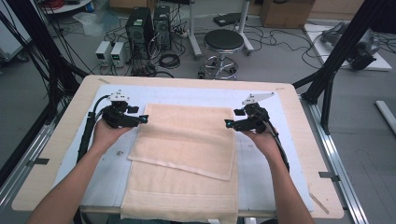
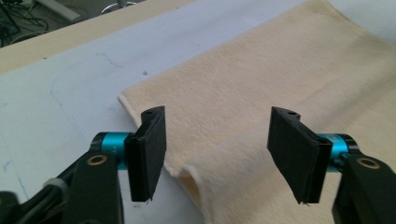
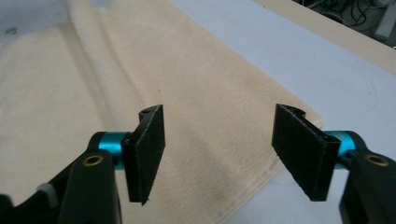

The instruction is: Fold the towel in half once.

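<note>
Wooden table (image 1: pixel 56 154) under a pale blue mat (image 1: pixel 109 172) carries a cream towel (image 1: pixel 187 154), folded over itself at the middle, its near end hanging off the front edge. Left gripper (image 1: pixel 144 119) and right gripper (image 1: pixel 229 123) flank it, jaws apart, empty. No writing is readable.

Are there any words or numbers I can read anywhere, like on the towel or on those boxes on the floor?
No text can be read here.
Towel: plain cream cloth, no label or print showing.
White boxes on the floor: small green lit displays, too small and blurred to read.
Black computer towers: no readable brand.
Left gripper and right gripper: open black jaws, no markings.
</note>
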A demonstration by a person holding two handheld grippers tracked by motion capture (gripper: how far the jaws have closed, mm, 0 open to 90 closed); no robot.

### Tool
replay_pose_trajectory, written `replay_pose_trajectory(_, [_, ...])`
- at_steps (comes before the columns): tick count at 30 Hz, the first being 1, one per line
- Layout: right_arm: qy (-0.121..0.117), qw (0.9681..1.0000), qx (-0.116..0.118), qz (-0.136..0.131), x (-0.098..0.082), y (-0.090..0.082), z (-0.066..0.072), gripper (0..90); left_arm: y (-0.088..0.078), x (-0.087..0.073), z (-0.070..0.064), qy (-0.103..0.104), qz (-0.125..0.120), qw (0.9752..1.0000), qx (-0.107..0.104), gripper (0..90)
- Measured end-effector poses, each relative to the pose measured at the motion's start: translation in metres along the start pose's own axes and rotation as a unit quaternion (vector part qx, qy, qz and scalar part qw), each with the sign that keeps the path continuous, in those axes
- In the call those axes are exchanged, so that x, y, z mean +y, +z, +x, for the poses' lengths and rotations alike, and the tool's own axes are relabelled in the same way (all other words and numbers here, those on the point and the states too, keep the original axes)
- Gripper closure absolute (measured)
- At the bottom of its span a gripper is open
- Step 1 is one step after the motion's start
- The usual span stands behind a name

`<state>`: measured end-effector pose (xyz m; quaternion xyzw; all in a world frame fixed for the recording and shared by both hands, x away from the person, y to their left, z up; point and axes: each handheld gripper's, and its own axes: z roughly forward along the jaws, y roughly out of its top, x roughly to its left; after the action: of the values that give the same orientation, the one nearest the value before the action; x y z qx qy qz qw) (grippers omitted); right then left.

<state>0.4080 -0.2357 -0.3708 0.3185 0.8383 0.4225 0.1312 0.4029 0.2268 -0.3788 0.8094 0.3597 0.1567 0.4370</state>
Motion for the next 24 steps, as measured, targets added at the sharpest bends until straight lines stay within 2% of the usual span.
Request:
replay_pose_trajectory(1, [-0.002,1.0000,-0.003,-0.003,-0.002,-0.002,0.003,30.3,-0.002,-0.001,-0.002,0.002,0.007,1.0000,-0.006,35.6])
replay_pose_trajectory(5, [-0.017,0.9998,-0.009,0.003,-0.010,-0.009,0.017,27.8,-0.015,-0.010,-0.015,0.019,-0.003,0.9997,-0.013,33.2])
replay_pose_trajectory(10, [-0.032,0.9995,0.002,-0.002,-0.021,-0.017,0.032,25.5,-0.026,-0.028,-0.028,0.031,-0.001,0.9993,-0.022,32.6])
replay_pose_trajectory(12, [-0.038,0.9992,0.003,0.014,-0.025,-0.018,0.039,22.0,-0.029,-0.036,-0.032,0.030,-0.001,0.9993,-0.024,30.6])
replay_pose_trajectory(14, [-0.042,0.9986,0.009,0.031,-0.027,-0.017,0.045,20.5,-0.030,-0.041,-0.035,0.027,0.015,0.9993,-0.023,26.5])
replay_pose_trajectory(16, [-0.060,0.9979,0.002,0.024,-0.029,-0.019,0.052,20.9,-0.033,-0.046,-0.038,0.032,0.015,0.9991,-0.022,23.9])
replay_pose_trajectory(24, [-0.062,0.9974,0.009,0.036,-0.049,-0.018,0.067,20.6,-0.032,-0.061,-0.049,0.038,0.025,0.9981,-0.041,16.9])
